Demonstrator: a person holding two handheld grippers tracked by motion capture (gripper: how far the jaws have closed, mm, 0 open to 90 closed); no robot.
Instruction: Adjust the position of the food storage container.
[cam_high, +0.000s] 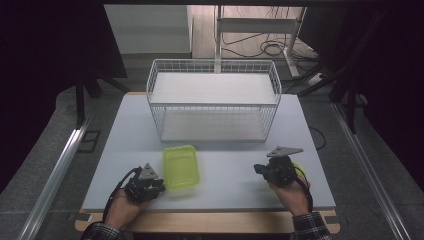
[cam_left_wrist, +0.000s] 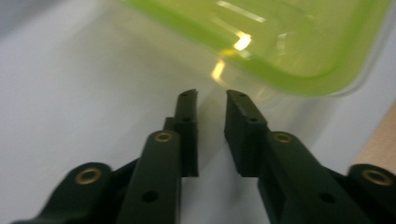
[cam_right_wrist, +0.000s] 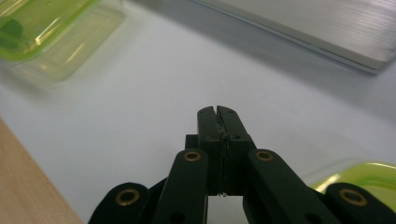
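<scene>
A translucent lime-green container (cam_high: 181, 167) lies on the grey table (cam_high: 230, 175), in front of the wire basket. My left gripper (cam_high: 159, 186) sits at the container's near left corner. In the left gripper view the gripper (cam_left_wrist: 211, 95) is open by a narrow gap with nothing between the jaws, and the container's rim (cam_left_wrist: 280, 56) is just beyond the tips. My right gripper (cam_high: 258, 169) rests on the table at the right, pointing left. Its jaws (cam_right_wrist: 217, 110) are shut on nothing. A second green piece (cam_right_wrist: 362, 175) lies close beside it, also seen as a green edge (cam_high: 299, 167).
A white wire basket (cam_high: 214, 100) with two levels stands at the back middle of the table; its base edge (cam_right_wrist: 327, 32) shows beyond the right gripper. A wooden strip (cam_high: 210, 220) runs along the table's near edge. Cables and a desk frame lie on the floor behind.
</scene>
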